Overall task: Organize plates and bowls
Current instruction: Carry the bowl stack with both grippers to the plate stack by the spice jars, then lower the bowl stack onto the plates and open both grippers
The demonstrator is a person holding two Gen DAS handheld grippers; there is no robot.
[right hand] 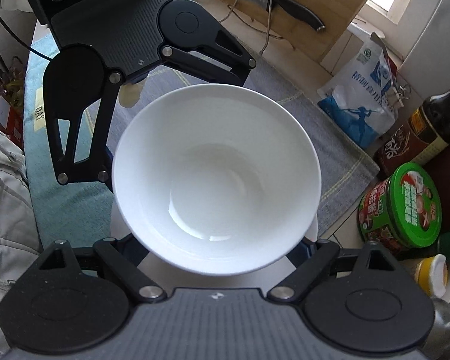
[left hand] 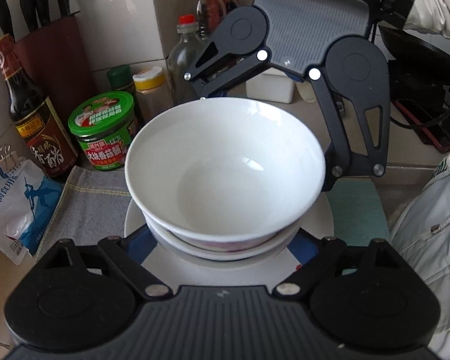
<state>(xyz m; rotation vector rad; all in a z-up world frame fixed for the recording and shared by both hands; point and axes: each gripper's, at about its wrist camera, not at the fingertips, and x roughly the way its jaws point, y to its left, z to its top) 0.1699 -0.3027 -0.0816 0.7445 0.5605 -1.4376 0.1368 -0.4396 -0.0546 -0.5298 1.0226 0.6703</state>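
Left view alone shows second bowl (left hand: 225, 247) under white bowl (left hand: 225, 165).

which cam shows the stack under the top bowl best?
Left wrist. It looks in from the side, so under the top bowl you see a second bowl nested beneath and the plate below. Right wrist looks almost straight down: the top bowl hides the second one; only slivers of plate show.

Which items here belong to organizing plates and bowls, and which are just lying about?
Job: large white ceramic bowl; smaller white bowl with reddish pattern beneath it; white plate under both.

Lying about: green-lidded sauce jar; dark vinegar bottle; blue-and-white salt bag; knife block; grey cloth.
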